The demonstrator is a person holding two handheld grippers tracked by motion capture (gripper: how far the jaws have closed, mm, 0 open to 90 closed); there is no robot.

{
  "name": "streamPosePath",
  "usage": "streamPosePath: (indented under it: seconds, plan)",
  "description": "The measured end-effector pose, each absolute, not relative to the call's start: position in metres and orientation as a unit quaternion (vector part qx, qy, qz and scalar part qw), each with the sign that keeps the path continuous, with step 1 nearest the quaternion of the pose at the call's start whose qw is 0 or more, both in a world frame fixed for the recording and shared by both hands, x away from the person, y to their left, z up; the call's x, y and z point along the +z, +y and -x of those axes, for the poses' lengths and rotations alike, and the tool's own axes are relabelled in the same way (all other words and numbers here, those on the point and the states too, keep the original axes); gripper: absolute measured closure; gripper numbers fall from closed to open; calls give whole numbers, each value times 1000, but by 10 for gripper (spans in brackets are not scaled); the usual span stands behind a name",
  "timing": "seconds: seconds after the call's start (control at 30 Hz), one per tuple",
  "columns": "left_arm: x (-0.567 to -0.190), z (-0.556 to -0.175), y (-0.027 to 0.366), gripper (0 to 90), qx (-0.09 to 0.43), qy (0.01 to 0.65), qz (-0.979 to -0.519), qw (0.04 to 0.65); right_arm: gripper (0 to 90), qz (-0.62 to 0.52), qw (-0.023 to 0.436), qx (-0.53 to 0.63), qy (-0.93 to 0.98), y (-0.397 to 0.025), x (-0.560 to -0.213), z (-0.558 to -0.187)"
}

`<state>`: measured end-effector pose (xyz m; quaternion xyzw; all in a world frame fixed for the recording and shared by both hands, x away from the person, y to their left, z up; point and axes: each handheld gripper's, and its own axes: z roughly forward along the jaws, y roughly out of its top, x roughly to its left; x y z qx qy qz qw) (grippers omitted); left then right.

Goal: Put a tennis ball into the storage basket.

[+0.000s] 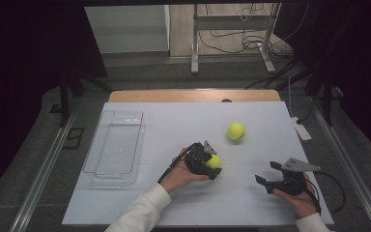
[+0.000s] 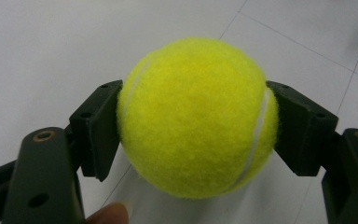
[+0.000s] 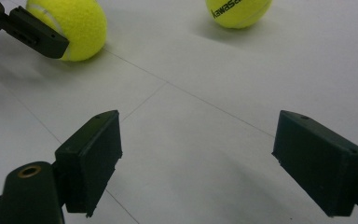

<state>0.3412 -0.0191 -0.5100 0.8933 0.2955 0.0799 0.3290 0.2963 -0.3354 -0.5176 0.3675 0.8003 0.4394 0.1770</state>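
The left gripper (image 1: 211, 163) has its jaws pinching a tennis ball (image 2: 196, 116), one pad on each side at about mid-height. In the high view this held ball sits low over the white table (image 1: 174, 203), near its middle; whether it rests on the surface or is just clear of it cannot be told.

The right gripper (image 3: 198, 158) has its jaws spread wide with nothing between them, over bare table. A second tennis ball (image 1: 236, 131) lies loose on the table, well ahead of these jaws.

A clear plastic tray (image 1: 101, 154) stands well off to the left of the left gripper, holding nothing.

Judgement: the work looks to be gathering balls into the tray. One ball is gripped but not delivered; the second is untouched. Early stage.
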Motion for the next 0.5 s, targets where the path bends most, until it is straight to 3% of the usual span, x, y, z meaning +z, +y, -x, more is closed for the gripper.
streamPosePath:
  seconds: [0.5]
  plan:
    - [-500, -340, -11, 265, 76, 291, -884, 357, 159, -367, 177, 440, 800, -335, -517, -296]
